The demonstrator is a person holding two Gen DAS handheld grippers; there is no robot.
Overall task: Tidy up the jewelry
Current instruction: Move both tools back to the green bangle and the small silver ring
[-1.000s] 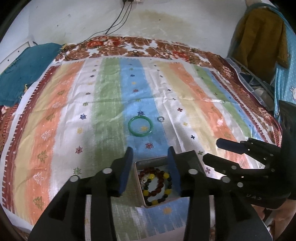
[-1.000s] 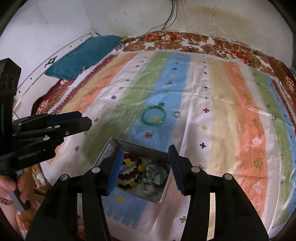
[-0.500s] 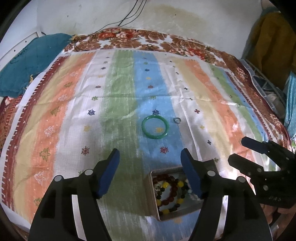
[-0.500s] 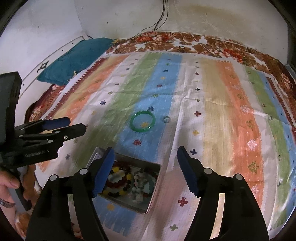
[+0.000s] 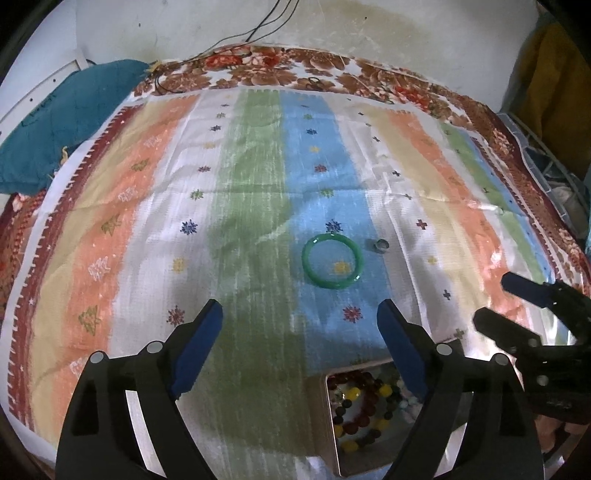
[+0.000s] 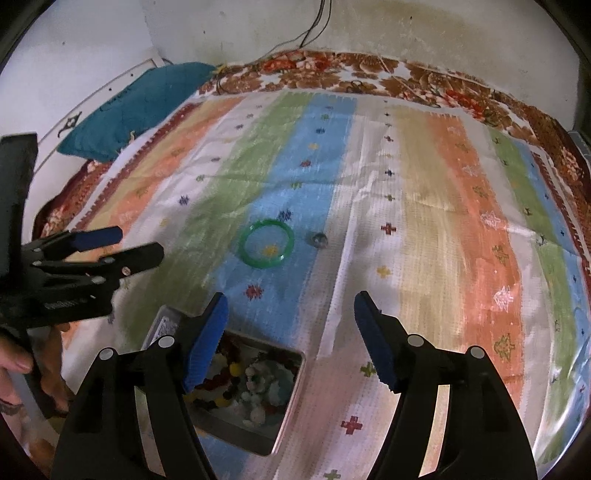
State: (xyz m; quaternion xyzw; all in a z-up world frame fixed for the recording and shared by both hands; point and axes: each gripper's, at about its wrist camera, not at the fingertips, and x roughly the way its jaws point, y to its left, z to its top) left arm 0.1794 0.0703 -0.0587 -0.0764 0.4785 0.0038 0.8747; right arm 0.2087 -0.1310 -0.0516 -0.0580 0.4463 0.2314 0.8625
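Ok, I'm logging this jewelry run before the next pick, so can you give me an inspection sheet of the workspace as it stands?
Surface: striped cloth spread over a floral bedcover; creased, not flat.
Job's things: green bangle lying flat on the blue stripe; small ring beside it to the right, apart; metal tin at the near edge, open, holding beaded bracelets.
Clutter: nothing seen on the cloth.
Grippers: left gripper open, empty, above the cloth; right gripper open, empty, partly above the tin.
Cables: black wires run down the wall onto the bedcover's far edge.
Surroundings: teal pillow far left; stained wall behind.
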